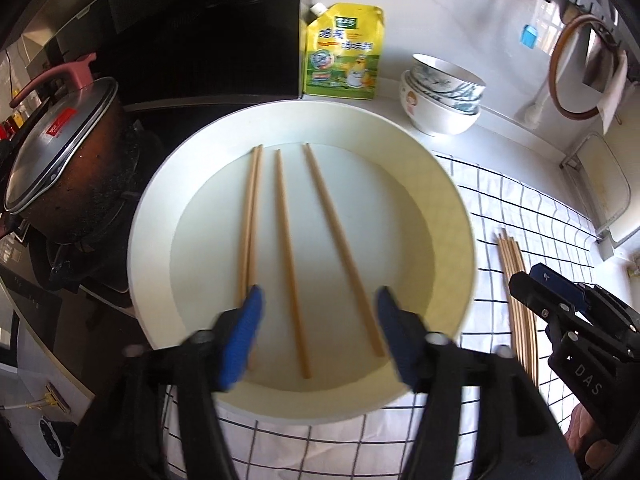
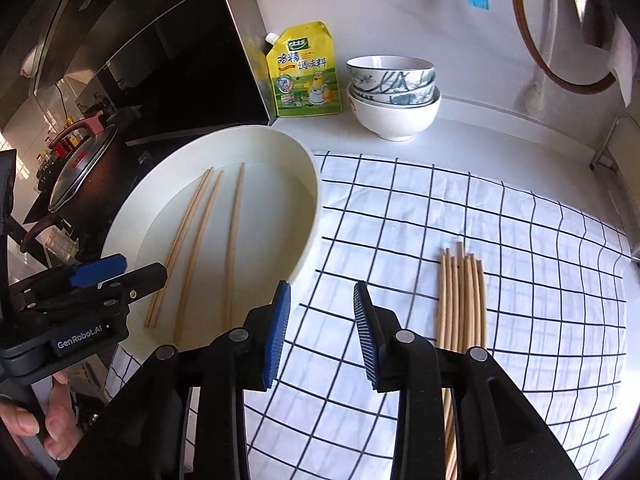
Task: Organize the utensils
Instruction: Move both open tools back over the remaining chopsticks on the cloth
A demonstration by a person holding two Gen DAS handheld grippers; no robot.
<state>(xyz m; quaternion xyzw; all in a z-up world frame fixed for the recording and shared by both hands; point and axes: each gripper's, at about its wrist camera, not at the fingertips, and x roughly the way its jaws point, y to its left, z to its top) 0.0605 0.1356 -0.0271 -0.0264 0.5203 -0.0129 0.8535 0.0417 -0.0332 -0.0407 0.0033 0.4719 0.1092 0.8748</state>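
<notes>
A white round basin [image 1: 160,184] holds several loose wooden chopsticks [image 1: 290,260], lying side by side and pointing away from me. My left gripper [image 1: 319,296] hangs open over their near ends, nothing between its blue pads. In the right wrist view the basin [image 2: 308,168] and its chopsticks [image 2: 234,232] lie at the left, with the left gripper [image 2: 124,274] over the near rim. My right gripper [image 2: 322,286] stands open and empty above the checked cloth [image 2: 400,220], just right of the basin. A neat bundle of chopsticks [image 2: 462,300] lies on the cloth to its right, also seen as the bundle [image 1: 516,280] beside the right gripper [image 1: 528,280].
A lidded dark pot [image 1: 60,148] sits on the stove left of the basin. At the back stand a yellow seasoning pouch [image 2: 306,70] and stacked bowls [image 2: 394,96]. A wood-rimmed round object [image 1: 576,68] hangs on the right wall. A hand [image 2: 52,428] holds the left gripper's handle.
</notes>
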